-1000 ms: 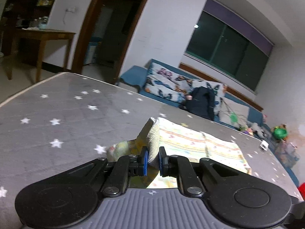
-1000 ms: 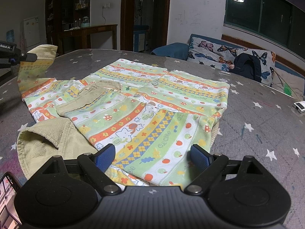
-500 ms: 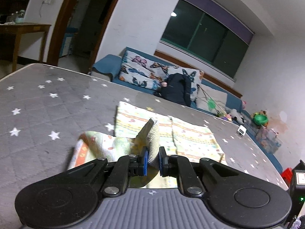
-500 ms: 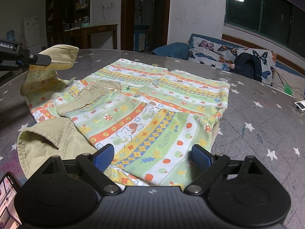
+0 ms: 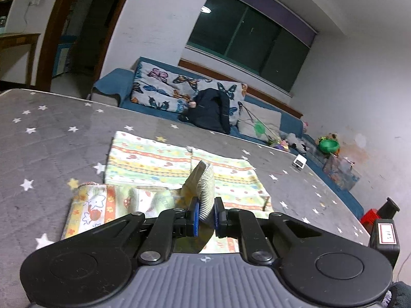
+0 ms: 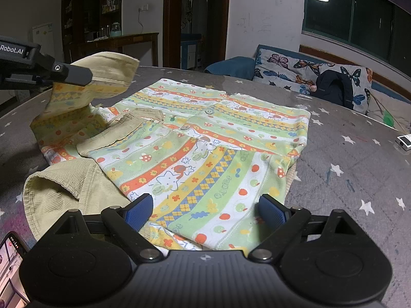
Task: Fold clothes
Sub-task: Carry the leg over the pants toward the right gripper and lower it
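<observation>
A child's shirt (image 6: 205,138) with green, orange and yellow stripes and beige ribbed cuffs lies spread on the grey star-patterned table (image 6: 346,159). My left gripper (image 5: 205,217) is shut on the beige ribbed cuff (image 5: 203,190) of one sleeve and holds it lifted above the table; in the right wrist view it (image 6: 88,75) shows at the far left with the raised sleeve (image 6: 102,77). My right gripper (image 6: 205,210) is open and empty, low over the near hem of the shirt, by the other sleeve's cuff (image 6: 66,190).
A small white box (image 6: 404,141) lies at the table's right side. A blue sofa (image 5: 159,95) with butterfly cushions and a dark bag (image 5: 213,110) stands behind the table. A wooden side table (image 6: 118,41) and a doorway are at the back left.
My left gripper has carried the sleeve cuff up and inward over the shirt, swinging its view to the right. My right gripper has stayed still and open.
</observation>
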`<state>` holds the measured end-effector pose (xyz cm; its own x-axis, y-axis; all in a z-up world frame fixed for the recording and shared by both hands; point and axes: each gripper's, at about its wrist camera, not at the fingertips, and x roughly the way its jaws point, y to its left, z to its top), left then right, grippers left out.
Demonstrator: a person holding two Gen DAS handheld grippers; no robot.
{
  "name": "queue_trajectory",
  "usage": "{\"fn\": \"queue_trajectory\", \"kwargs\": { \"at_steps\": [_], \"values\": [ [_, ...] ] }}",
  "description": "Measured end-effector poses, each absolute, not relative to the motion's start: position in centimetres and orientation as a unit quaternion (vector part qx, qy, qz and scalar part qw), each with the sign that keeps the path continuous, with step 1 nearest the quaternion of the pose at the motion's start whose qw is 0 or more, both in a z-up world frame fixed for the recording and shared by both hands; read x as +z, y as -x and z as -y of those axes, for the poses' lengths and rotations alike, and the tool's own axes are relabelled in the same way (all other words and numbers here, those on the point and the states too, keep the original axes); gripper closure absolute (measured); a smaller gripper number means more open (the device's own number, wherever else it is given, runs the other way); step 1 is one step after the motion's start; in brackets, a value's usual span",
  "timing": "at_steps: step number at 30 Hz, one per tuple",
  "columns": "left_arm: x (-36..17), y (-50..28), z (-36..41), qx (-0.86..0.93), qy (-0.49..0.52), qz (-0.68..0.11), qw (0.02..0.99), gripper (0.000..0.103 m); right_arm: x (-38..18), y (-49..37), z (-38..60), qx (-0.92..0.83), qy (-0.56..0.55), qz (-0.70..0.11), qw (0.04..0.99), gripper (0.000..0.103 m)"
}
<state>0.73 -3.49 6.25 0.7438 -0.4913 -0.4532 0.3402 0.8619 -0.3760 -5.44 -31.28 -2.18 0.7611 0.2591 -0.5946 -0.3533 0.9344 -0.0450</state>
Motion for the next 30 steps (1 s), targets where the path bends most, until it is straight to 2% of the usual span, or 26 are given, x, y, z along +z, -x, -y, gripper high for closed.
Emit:
{"fn": "queue_trajectory", "kwargs": {
  "at_steps": [30],
  "values": [
    [5.4, -1.1, 8.2, -0.273, 0.114, -0.308, 0.904, 0.091, -2.2, 5.5, 31.3, 0.164, 0.077, -0.304, 0.935, 0.011]
  ]
}}
